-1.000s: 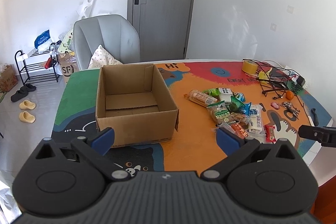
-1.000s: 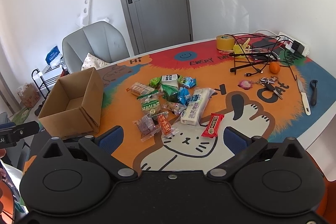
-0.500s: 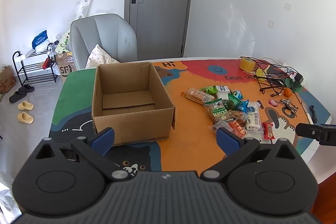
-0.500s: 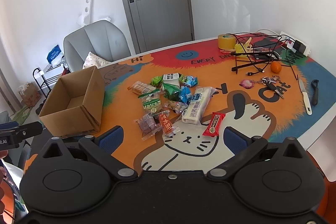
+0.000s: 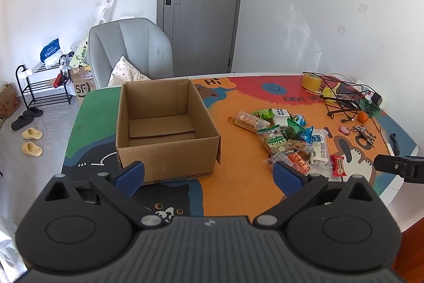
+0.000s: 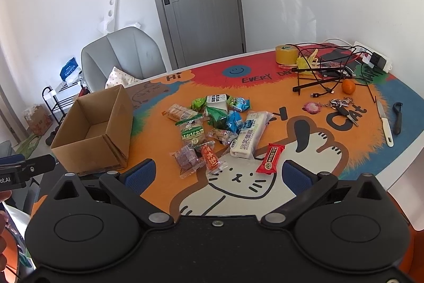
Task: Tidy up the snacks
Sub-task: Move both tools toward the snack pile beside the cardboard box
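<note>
Both the left claw [image 5: 209, 174] and right claw [image 6: 217, 175] hang released above the snacks [image 6: 217, 129] beside the cardboard box [image 5: 164, 123]

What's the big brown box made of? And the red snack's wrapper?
The box looks like plain corrugated cardboard: matte brown, with folded flaps lying on its bottom and creased corners. The red snack seems wrapped in shiny plastic film, since it glints and has crimped ends, though foil-lined film would look the same.
</note>
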A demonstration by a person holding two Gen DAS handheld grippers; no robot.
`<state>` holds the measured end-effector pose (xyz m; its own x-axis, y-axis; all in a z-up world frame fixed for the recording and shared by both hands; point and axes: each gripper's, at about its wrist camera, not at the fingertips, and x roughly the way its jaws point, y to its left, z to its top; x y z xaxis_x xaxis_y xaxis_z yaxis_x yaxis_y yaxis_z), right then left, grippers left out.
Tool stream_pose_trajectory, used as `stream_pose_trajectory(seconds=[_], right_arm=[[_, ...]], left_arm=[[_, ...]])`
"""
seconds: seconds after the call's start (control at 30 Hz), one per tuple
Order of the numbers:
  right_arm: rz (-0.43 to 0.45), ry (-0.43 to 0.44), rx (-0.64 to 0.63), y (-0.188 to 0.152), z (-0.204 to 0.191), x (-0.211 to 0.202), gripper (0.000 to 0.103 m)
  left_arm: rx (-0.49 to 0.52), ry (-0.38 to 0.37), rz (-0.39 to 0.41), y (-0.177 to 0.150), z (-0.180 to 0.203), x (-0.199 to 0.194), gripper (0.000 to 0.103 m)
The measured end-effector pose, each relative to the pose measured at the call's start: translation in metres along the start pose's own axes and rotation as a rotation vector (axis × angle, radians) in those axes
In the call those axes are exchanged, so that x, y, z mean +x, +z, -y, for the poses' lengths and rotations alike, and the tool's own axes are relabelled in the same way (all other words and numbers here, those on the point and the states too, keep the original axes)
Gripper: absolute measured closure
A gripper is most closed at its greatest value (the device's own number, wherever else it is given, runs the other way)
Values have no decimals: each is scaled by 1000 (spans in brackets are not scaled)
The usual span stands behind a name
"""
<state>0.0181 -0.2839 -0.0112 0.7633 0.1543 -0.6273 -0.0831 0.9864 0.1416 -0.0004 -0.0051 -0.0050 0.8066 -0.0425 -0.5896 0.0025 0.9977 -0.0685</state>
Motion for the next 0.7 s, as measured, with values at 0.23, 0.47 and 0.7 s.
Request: stream_pose_trajectory(seconds=[0.23,0.47,0.7], right_arm=[[9,3,-3,0,-1,-3,0],[0,26,18,0,2,-1,0],[-8,30,22,0,6,4,0]], left_arm=[[2,-5,9,0,0,-2,1],[-2,-11,7,0,6,0,1],[18,-17,9,1,20,7,1]])
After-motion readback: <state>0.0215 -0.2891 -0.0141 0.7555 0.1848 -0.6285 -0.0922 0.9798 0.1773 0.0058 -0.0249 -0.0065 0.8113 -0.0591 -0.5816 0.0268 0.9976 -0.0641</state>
